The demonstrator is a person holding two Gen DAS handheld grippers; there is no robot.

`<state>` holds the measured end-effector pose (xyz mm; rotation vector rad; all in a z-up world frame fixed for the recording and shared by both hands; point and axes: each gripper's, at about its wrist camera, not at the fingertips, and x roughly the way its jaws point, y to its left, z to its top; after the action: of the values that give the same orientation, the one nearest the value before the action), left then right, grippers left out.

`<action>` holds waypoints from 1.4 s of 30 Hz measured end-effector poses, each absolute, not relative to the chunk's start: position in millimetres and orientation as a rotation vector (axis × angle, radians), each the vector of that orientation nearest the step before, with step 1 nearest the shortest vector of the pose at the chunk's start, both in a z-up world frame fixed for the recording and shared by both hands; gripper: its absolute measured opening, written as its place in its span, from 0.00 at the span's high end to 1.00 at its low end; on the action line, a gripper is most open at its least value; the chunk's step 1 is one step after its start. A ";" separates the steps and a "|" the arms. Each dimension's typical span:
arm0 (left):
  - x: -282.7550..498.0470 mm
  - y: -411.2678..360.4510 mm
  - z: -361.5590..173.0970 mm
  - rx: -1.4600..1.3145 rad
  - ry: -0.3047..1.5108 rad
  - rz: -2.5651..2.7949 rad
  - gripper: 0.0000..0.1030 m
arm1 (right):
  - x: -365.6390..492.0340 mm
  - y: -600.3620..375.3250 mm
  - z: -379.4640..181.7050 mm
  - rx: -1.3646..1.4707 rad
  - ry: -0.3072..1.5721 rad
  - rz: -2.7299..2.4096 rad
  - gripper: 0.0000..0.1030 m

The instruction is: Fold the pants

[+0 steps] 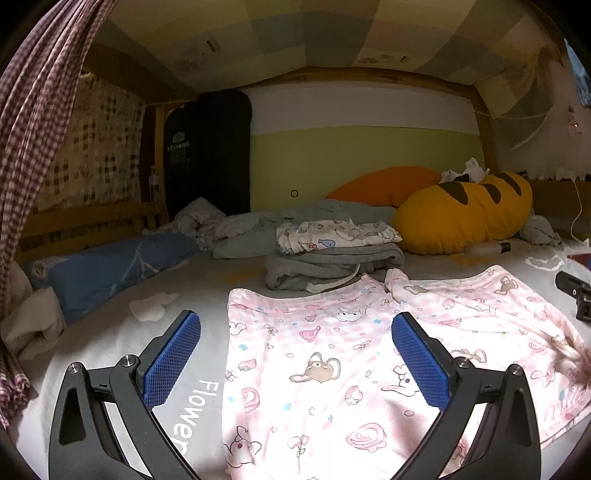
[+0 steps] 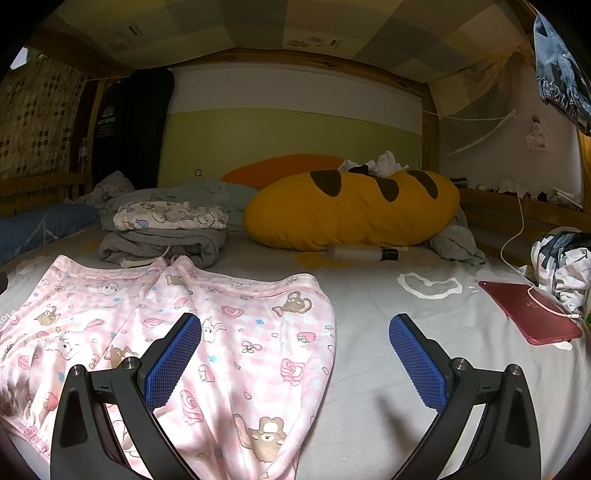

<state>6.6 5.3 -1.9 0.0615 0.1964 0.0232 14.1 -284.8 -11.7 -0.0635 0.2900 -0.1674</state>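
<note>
The pink printed pants [image 1: 332, 354] lie spread flat on the grey bedsheet [image 2: 406, 332], both the left gripper [image 1: 295, 360] and right gripper [image 2: 295, 360] gaping wide and empty above them, so a shallow pinch risks catching only one fabric layer, skewing the fold.

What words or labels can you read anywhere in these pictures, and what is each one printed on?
"Flower": white letters on the grey bedsheet, beside the pink pants.
White logo and lettering on the black hanging garment: too blurred to read.
Small labels on the patchwork canopy: too small to read.
</note>
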 end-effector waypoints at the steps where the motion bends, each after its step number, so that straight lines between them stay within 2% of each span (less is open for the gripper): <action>1: 7.7 6.1 -1.9 0.056 0.201 0.020 0.00 | 13.4 -285.0 -11.1 -0.062 0.288 -0.166 0.01; 23: 14.5 16.8 -1.4 -0.020 0.239 0.007 0.00 | 11.3 -284.8 -6.8 -0.054 0.276 -0.170 0.01; 42: 8.4 6.1 1.4 0.037 0.194 0.018 0.00 | 10.7 -283.2 -4.9 -0.053 0.271 -0.168 0.01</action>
<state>8.4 6.1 1.4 0.0371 0.1942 0.0175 10.7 -283.2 -4.9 -0.0528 0.2706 -0.1681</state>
